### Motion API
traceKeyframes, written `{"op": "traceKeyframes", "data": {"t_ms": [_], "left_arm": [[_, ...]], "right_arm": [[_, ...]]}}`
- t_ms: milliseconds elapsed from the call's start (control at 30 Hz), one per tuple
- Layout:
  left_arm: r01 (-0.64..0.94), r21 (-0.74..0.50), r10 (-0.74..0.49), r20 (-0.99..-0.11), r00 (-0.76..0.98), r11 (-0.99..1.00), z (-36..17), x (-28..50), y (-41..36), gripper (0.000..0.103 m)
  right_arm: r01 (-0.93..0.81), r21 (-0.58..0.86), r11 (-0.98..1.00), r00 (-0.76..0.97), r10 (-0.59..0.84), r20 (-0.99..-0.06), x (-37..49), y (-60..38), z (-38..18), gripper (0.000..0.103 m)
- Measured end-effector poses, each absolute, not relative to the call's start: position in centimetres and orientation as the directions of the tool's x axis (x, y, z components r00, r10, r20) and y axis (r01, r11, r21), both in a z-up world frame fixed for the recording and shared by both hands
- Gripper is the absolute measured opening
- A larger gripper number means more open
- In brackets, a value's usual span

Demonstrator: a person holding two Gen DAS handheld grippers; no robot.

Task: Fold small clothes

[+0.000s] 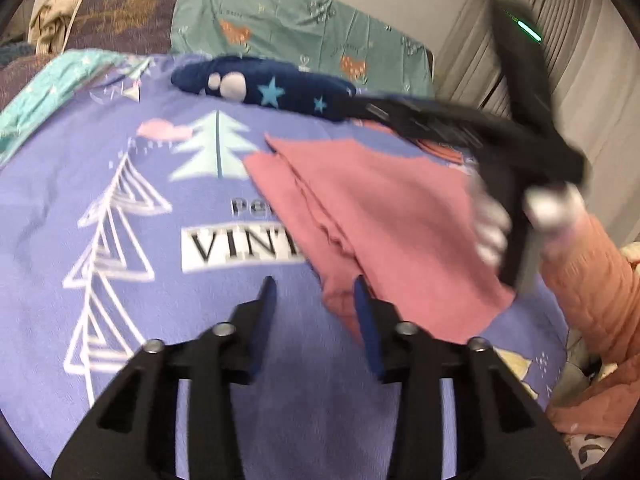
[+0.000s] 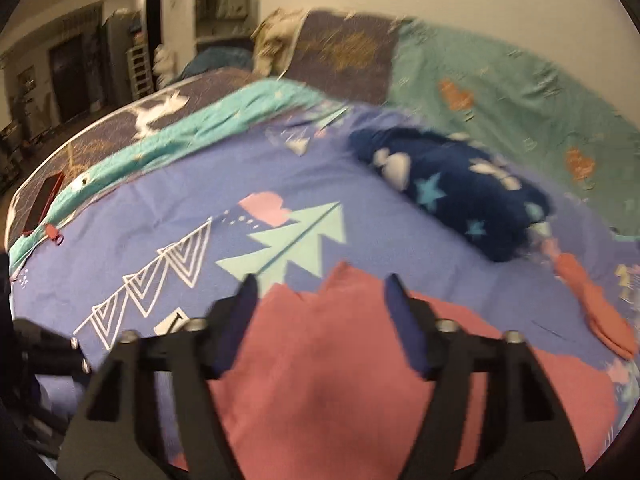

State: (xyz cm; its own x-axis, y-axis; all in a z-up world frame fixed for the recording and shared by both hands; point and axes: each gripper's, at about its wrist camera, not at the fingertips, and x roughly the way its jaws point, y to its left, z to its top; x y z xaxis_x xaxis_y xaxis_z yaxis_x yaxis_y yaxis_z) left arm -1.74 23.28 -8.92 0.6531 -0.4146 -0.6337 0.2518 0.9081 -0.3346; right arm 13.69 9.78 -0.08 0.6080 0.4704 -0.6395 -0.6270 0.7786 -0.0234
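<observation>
A pink garment (image 1: 384, 216) lies flat in layers on the purple printed bedcover (image 1: 120, 128). My left gripper (image 1: 314, 290) is open just over the garment's near left corner. Its right finger overlaps the cloth edge, and nothing is pinched between the pads. In the right wrist view the pink garment (image 2: 340, 360) spreads under my right gripper (image 2: 322, 284), which is wide open above it and holds nothing. A person's hand (image 1: 492, 224) in a peach sleeve (image 1: 592, 288) holds that gripper's blurred black handle (image 1: 516, 200) at the garment's far right side.
A navy star-print garment (image 2: 460, 192) lies bunched behind the pink one. A small orange-red item (image 2: 600, 308) lies to the right. Teal pillows (image 1: 300, 28) line the wall at the head of the bed. A red flat object (image 2: 42, 200) lies near the bed's left edge.
</observation>
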Motion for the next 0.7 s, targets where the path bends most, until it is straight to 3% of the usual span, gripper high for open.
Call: {"op": "traceKeyframes", "data": {"t_ms": [100, 233, 333, 500, 600, 700], "left_arm": [[0.261, -0.36, -0.439, -0.623, 0.647, 0.896, -9.0, -0.3, 23.0, 0.045], [0.219, -0.431, -0.464, -0.618, 0.635, 0.875, -10.0, 0.2, 23.7, 0.047], [0.185, -0.486, -0.482, -0.604, 0.635, 0.854, -10.9, 0.3, 24.5, 0.053], [0.162, -0.615, -0.565, -0.545, 0.62, 0.772, -12.2, 0.5, 25.6, 0.054], [0.154, -0.641, -0.58, -0.533, 0.617, 0.752, -12.6, 0.5, 25.8, 0.054], [0.158, -0.634, -0.577, -0.534, 0.619, 0.757, -12.6, 0.3, 25.6, 0.054]], "right_arm": [[-0.577, -0.022, 0.816, 0.649, 0.442, -0.62, 10.3, 6.4, 0.3, 0.073], [-0.627, -0.023, 0.778, 0.598, 0.463, -0.654, 5.1, 4.5, -1.0, 0.054], [-0.701, -0.05, 0.711, 0.549, 0.493, -0.675, 0.1, 4.6, -2.6, 0.053], [-0.768, -0.099, 0.633, 0.492, 0.484, -0.724, -4.3, 6.3, -5.0, 0.059], [-0.737, -0.207, 0.644, 0.54, 0.376, -0.753, -4.7, 7.8, -6.9, 0.059], [-0.694, -0.207, 0.689, 0.553, 0.327, -0.767, -3.9, 8.2, -7.4, 0.059]]}}
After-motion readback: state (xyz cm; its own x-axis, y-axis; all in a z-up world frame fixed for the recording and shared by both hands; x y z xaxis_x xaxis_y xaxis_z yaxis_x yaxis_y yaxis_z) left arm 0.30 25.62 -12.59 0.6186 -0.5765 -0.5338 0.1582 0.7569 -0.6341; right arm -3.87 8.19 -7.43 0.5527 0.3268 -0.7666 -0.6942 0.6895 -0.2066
